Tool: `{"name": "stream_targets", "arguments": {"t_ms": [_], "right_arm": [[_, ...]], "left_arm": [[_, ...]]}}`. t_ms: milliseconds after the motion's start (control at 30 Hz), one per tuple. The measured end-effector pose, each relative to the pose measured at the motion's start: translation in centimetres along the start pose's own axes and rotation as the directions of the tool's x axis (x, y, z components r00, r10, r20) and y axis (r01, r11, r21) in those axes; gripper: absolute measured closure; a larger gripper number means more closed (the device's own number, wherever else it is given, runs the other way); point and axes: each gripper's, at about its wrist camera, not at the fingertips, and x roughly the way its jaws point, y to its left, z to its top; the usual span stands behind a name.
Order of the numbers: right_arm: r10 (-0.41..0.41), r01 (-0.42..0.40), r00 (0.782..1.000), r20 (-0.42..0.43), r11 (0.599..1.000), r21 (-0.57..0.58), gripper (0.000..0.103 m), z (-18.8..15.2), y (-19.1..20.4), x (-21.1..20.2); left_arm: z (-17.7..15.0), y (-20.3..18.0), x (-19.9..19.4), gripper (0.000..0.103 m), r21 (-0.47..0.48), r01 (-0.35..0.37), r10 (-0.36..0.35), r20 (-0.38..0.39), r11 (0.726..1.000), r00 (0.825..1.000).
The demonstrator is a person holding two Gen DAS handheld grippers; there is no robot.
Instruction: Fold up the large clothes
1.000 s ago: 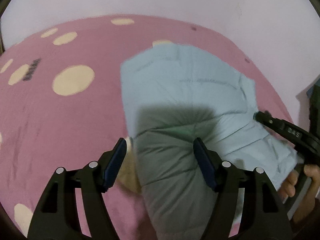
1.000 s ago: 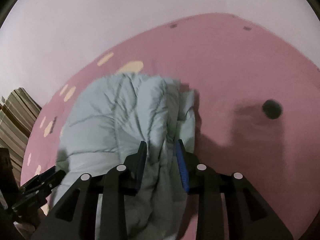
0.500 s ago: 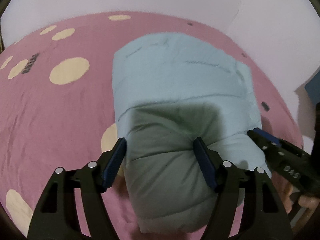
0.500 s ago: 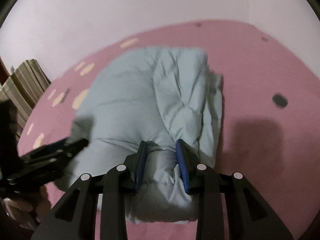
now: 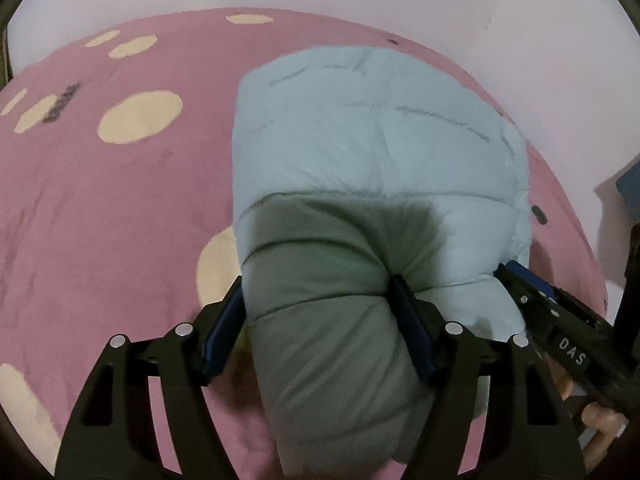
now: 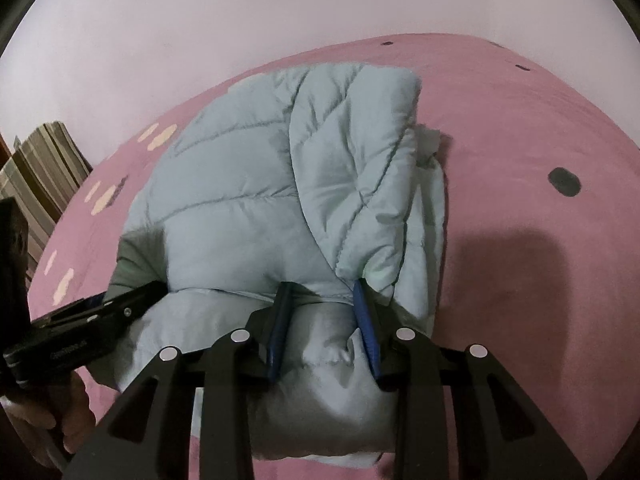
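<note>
Both jaws grip the folded jacket on the bed: left gripper, right gripper. Next: lay fold down, release.

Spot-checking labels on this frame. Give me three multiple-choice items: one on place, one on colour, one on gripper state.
1. Where does the light blue quilted puffer jacket lie?
A. On the pink bedspread with cream spots
B. On a wooden floor
C. On a hanger

2. What colour are the pads of the left hand-held gripper?
A. Red
B. Blue
C. White

3. What is the right hand-held gripper doing?
A. Hanging open above the spread
B. Shut on empty air
C. Shut on a bunched fold of the jacket

Answers:
1 A: pink spotted fabric surrounds the jacket in both wrist views.
2 B: blue pads line the inner faces of the black fingers.
3 C: padded fabric is pinched and puckered between the two blue pads in the right wrist view.
</note>
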Motion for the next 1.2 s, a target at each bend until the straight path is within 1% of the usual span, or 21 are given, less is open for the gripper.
{"name": "stream_targets", "arguments": {"t_ms": [33,67,167,300,367,433,533,667,700,767,833,1000,1100,1200], "right_arm": [[-0.001,0.001,1.0,0.003,1.0,0.006,0.07,0.3,0.1,-0.6],[0.004,-0.004,1.0,0.011,1.0,0.009,0.07,0.7,0.2,-1.0],[0.0,-0.001,0.998,0.061,1.0,0.005,0.07,2.6,0.8,-2.8],[-0.001,0.0,0.994,0.114,1.0,0.009,0.07,6.5,1.5,-3.7],[-0.008,0.007,0.991,0.134,1.0,0.007,0.07,8.3,1.8,-3.5],[-0.021,0.021,0.989,0.145,1.0,0.006,0.066,9.9,1.9,-2.9],[-0.035,0.033,0.992,0.119,0.999,0.017,0.066,11.3,1.6,-0.8],[-0.083,0.082,0.994,0.066,0.996,0.015,0.066,10.7,0.9,2.5],[-0.091,0.09,0.994,0.059,0.996,0.015,0.066,10.3,0.6,3.0],[-0.095,0.094,0.994,0.046,0.995,0.018,0.066,9.7,0.2,4.1],[-0.094,0.094,0.995,0.035,0.995,0.019,0.066,9.0,-0.3,5.3],[-0.086,0.086,0.996,0.014,0.996,0.037,0.065,8.5,-1.3,7.5],[-0.087,0.087,0.996,0.016,0.995,0.043,0.065,8.4,-1.5,8.3],[-0.087,0.086,0.996,0.021,0.995,0.052,0.065,8.2,-1.6,8.9]], "left_arm": [[0.2,-0.2,-0.5,0.033,0.005,0.0,0.0,0.01,1.0,1.0],[0.6,-0.3,-1.6,0.033,0.012,0.004,-0.004,0.038,1.0,0.999],[2.4,-0.7,-3.5,0.033,0.022,-0.001,-0.001,0.096,1.0,0.995],[6.5,-1.1,-4.3,0.033,0.012,-0.043,0.041,0.147,0.999,0.988],[7.9,-1.3,-4.3,0.033,0.004,-0.044,0.043,0.157,0.999,0.987],[9.3,-1.5,-3.6,0.033,-0.005,-0.045,0.045,0.148,0.999,0.988],[10.0,-1.5,-1.6,0.033,-0.023,-0.063,0.066,0.119,0.998,0.991],[9.0,-1.2,1.8,0.033,-0.058,-0.082,0.085,0.047,0.995,0.995],[8.7,-1.1,2.3,0.032,-0.065,-0.082,0.085,0.043,0.995,0.995],[8.0,-0.8,3.3,0.029,-0.07,-0.092,0.095,0.046,0.993,0.994],[7.8,-0.9,4.3,0.026,-0.052,-0.11,0.112,0.047,0.993,0.993],[7.2,-1.2,6.0,0.025,-0.024,-0.149,0.15,0.048,0.989,0.988],[7.3,-1.0,7.1,0.023,-0.032,-0.158,0.16,0.053,0.987,0.986],[7.1,-0.8,7.8,0.022,-0.04,-0.152,0.154,0.055,0.988,0.987]]}}
